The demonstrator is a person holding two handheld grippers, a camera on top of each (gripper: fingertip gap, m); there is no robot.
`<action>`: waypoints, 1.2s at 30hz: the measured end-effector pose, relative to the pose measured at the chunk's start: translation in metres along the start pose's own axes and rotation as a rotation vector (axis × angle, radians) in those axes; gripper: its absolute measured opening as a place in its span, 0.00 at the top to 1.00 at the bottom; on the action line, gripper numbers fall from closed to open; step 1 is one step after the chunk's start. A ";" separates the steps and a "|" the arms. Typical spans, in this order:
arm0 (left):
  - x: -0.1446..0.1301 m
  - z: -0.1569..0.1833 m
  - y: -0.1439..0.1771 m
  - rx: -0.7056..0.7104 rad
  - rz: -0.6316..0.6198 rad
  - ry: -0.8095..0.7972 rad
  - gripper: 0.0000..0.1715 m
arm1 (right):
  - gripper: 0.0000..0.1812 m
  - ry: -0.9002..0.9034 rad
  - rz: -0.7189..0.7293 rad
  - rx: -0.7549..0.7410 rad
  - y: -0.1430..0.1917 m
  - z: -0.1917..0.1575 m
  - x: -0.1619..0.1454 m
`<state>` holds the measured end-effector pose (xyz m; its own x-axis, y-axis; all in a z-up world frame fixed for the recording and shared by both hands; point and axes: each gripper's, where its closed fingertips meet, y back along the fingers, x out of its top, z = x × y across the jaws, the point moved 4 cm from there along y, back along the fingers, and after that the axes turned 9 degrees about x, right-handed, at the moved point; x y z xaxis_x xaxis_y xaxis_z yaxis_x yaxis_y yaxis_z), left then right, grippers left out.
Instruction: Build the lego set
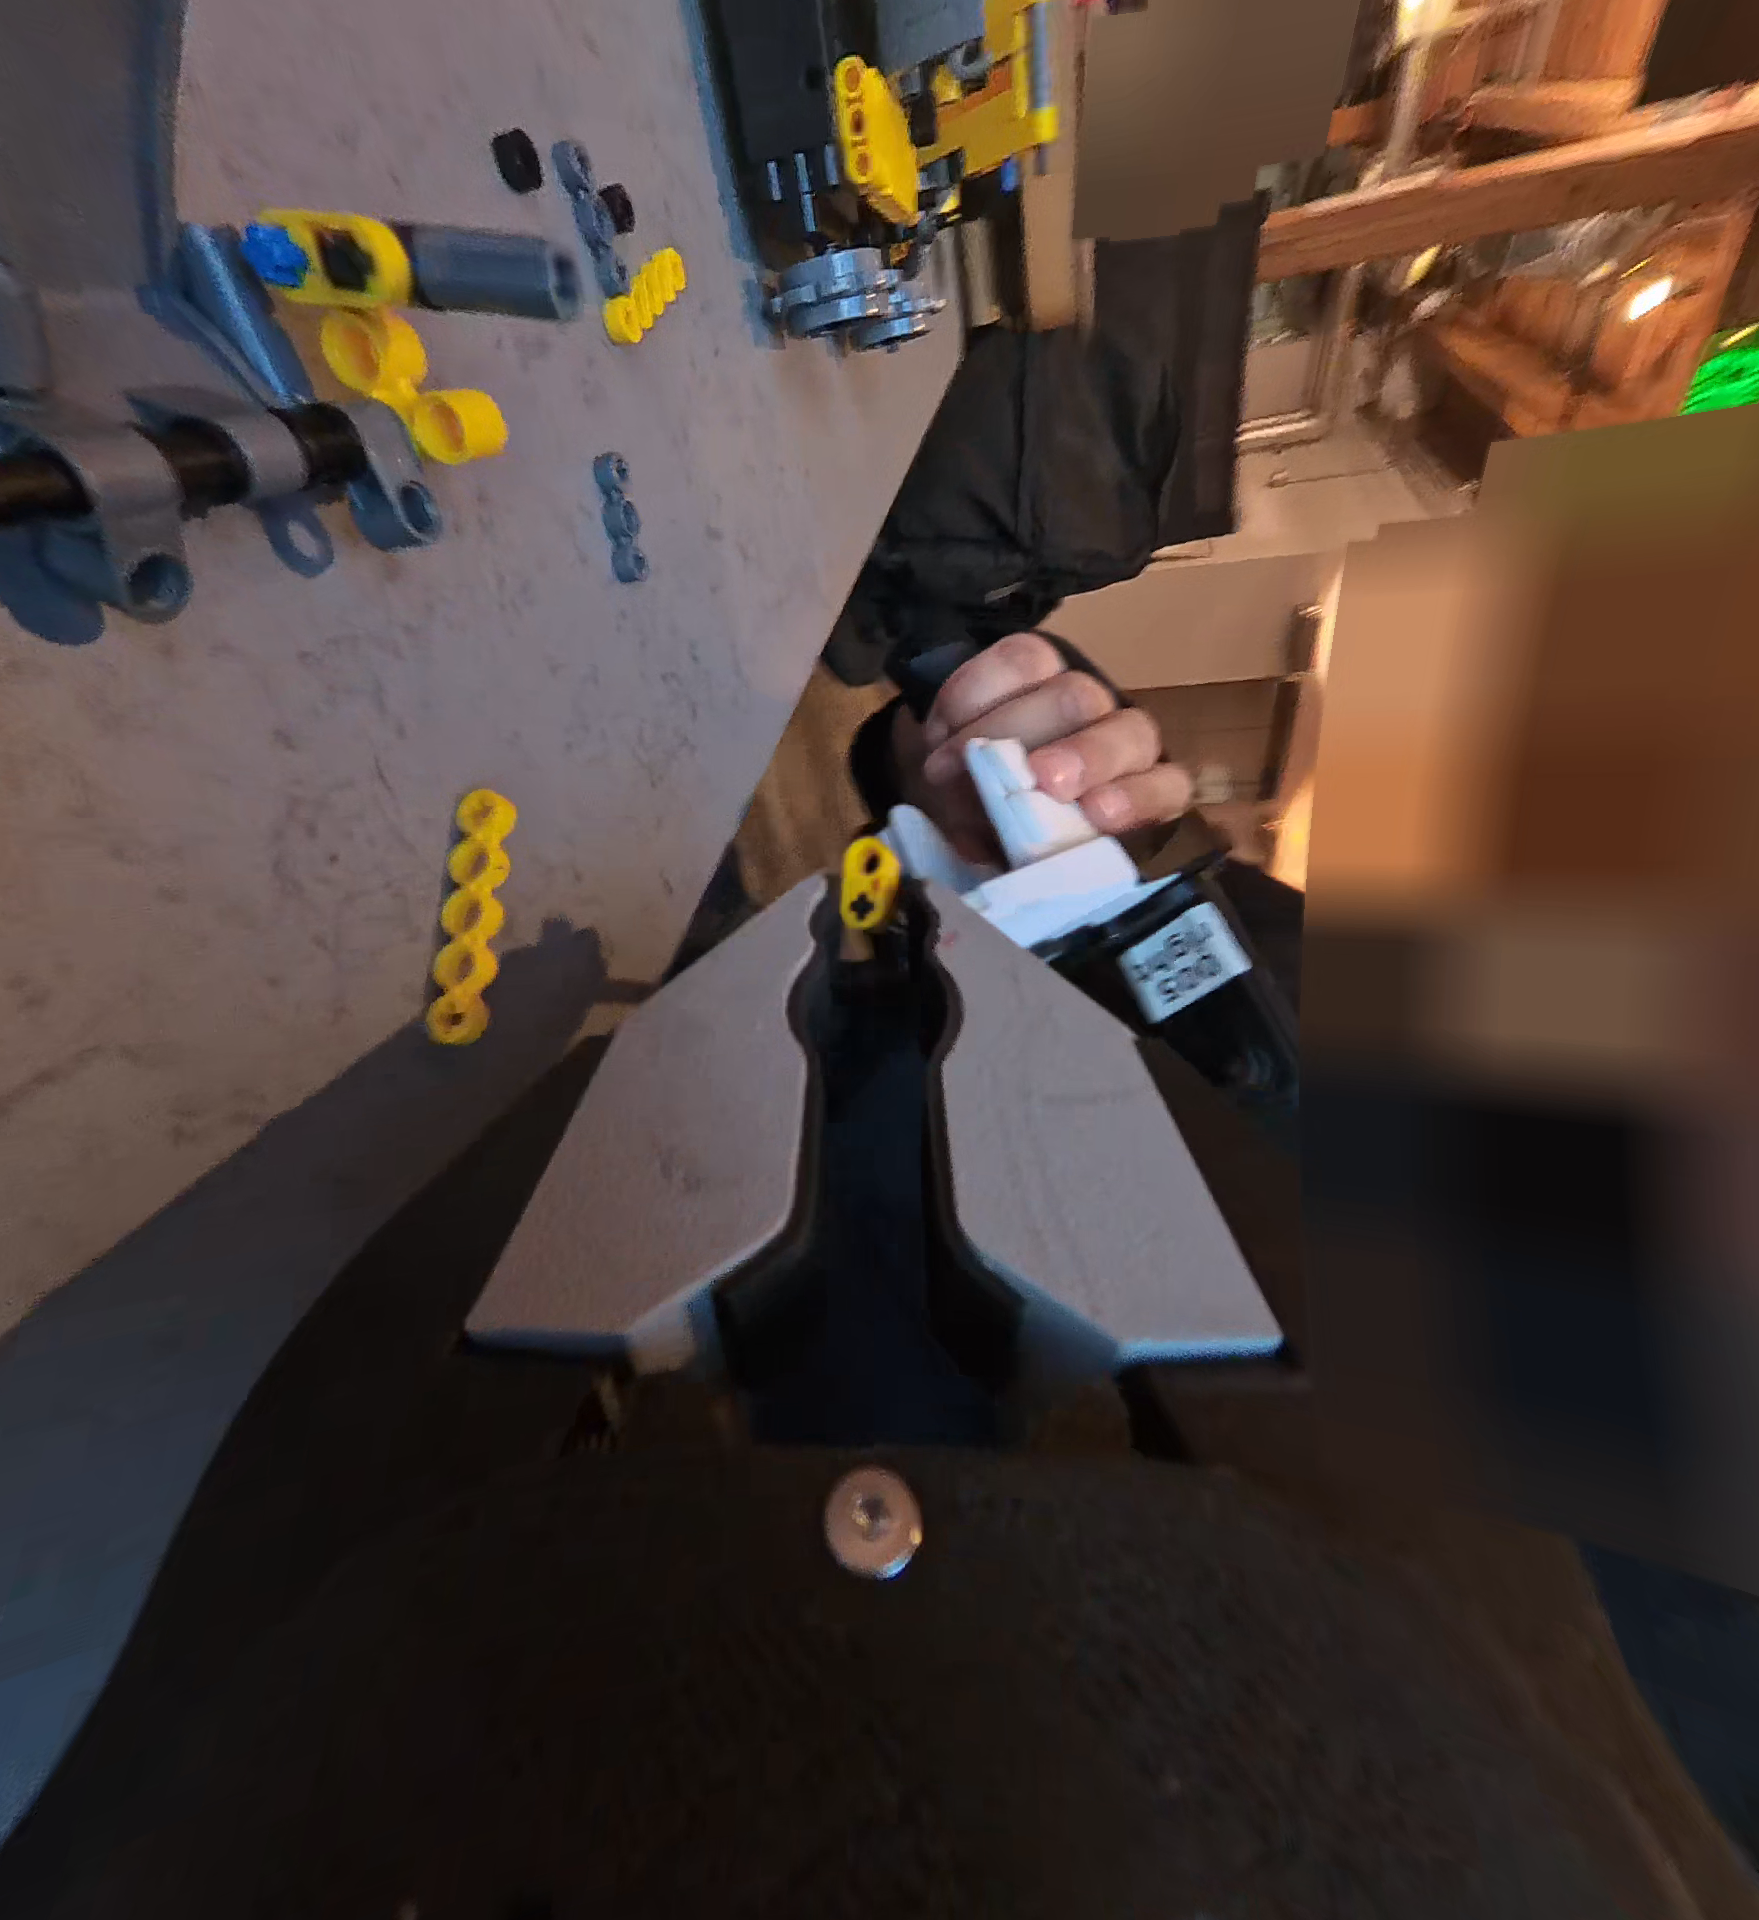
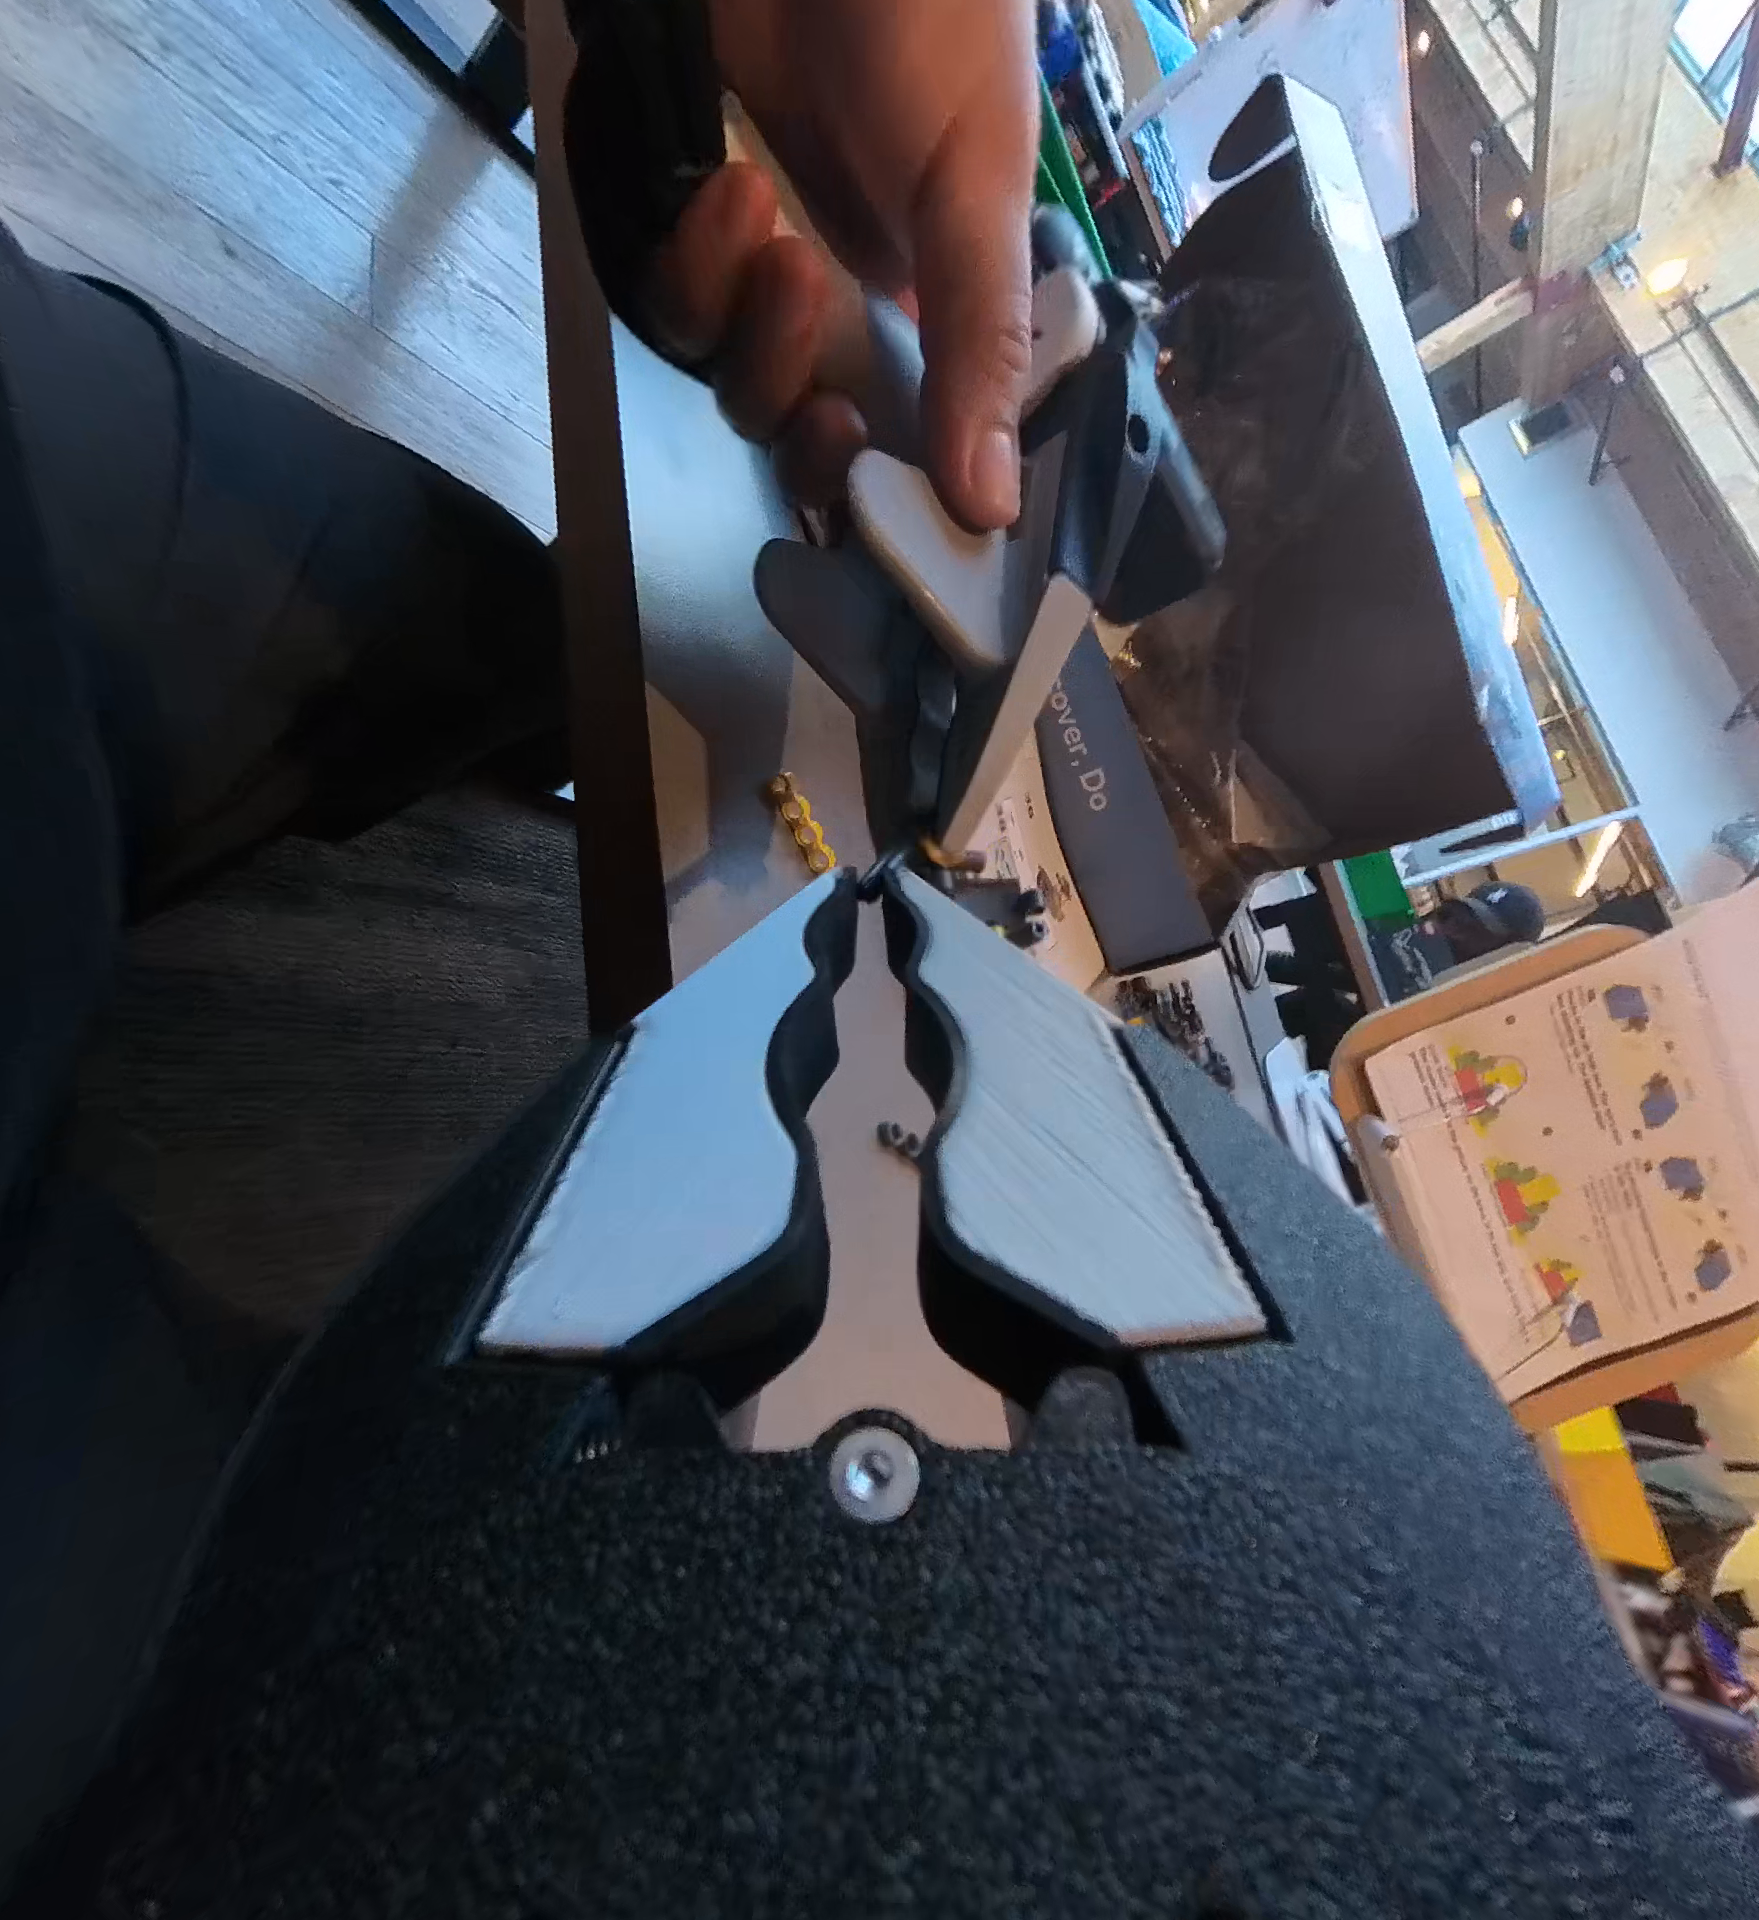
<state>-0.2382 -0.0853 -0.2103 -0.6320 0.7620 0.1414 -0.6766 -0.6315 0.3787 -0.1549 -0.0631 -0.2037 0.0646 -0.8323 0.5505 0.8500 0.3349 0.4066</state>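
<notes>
My left gripper is shut on a small yellow two-hole beam and holds it off the table's edge. In the right wrist view the left gripper comes down from above in a hand, with the yellow beam at its tips. My right gripper meets it tip to tip, jaws almost together on a small black piece. The right gripper's white and black body shows behind the yellow beam, held by a hand.
On the table lie a yellow five-hole beam, a grey and yellow sub-assembly, small grey links and a yellow and black model. An open instruction booklet and a dark box stand to the right.
</notes>
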 end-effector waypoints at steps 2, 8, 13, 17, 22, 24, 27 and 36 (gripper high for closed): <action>0.005 -0.006 0.013 0.147 0.026 -0.125 0.89 | 0.98 -0.081 -0.018 0.006 0.000 -0.003 -0.006; 0.004 -0.033 0.014 0.640 -0.100 -0.546 0.83 | 0.98 -0.245 -0.110 0.024 -0.011 -0.010 -0.025; 0.011 -0.039 0.007 0.693 -0.152 -0.654 0.99 | 0.98 -0.240 -0.171 0.029 -0.022 -0.015 -0.030; 0.008 -0.034 0.003 0.667 -0.172 -0.647 0.94 | 0.98 -0.237 -0.203 0.018 -0.027 -0.019 -0.035; 0.014 -0.032 0.007 0.763 -0.140 -0.702 0.84 | 0.98 -0.295 -0.198 0.018 -0.028 -0.020 -0.038; 0.009 -0.033 0.002 0.761 -0.154 -0.732 0.91 | 0.98 -0.314 -0.206 0.018 -0.028 -0.019 -0.038; 0.007 -0.034 -0.001 0.765 -0.144 -0.748 0.98 | 0.98 -0.358 -0.212 0.016 -0.029 -0.019 -0.038; 0.007 -0.035 -0.001 0.757 -0.063 -0.722 0.99 | 0.93 -0.524 -0.222 0.048 -0.030 -0.013 -0.040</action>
<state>-0.2552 -0.0840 -0.2419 -0.0595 0.8523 0.5197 -0.1301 -0.5228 0.8425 -0.1761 -0.0459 -0.2471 -0.3913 -0.5586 0.7313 0.7880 0.2071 0.5798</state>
